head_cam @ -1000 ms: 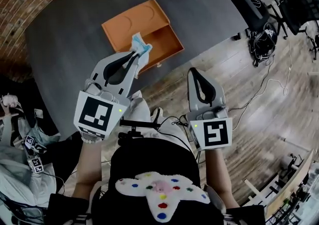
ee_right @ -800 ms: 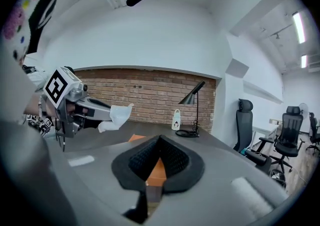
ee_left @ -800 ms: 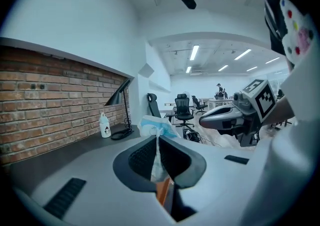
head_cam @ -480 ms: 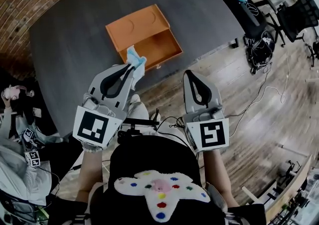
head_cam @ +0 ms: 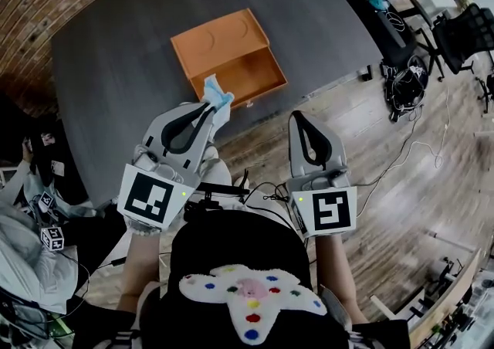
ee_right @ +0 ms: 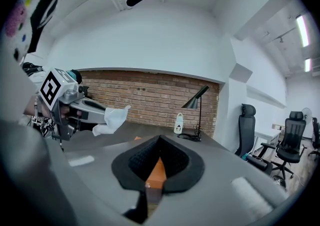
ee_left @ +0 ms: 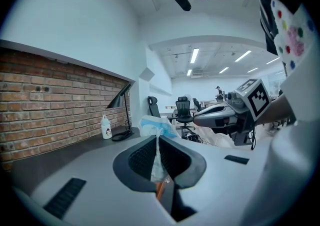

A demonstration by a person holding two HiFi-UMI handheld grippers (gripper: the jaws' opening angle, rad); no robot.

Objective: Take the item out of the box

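Desk lamp (ee_left: 119,99), bottle (ee_left: 105,128), office chair (ee_left: 183,109)

We hold our left grey plastic two-jaw gripper (head_cam: 208,106) and our right grey plastic two-jaw gripper (head_cam: 302,118) out ahead of our chest, side by side and apart. Both point forward and tip a little downward, with our left forearm (head_cam: 137,259) and right forearm (head_cam: 337,262) running back from them toward our body. The left one's jaws are clamped on a crumpled white-and-blue soft piece (ee_left: 156,129) that sticks up past the tips, while the right one's jaws are pressed together on themselves.
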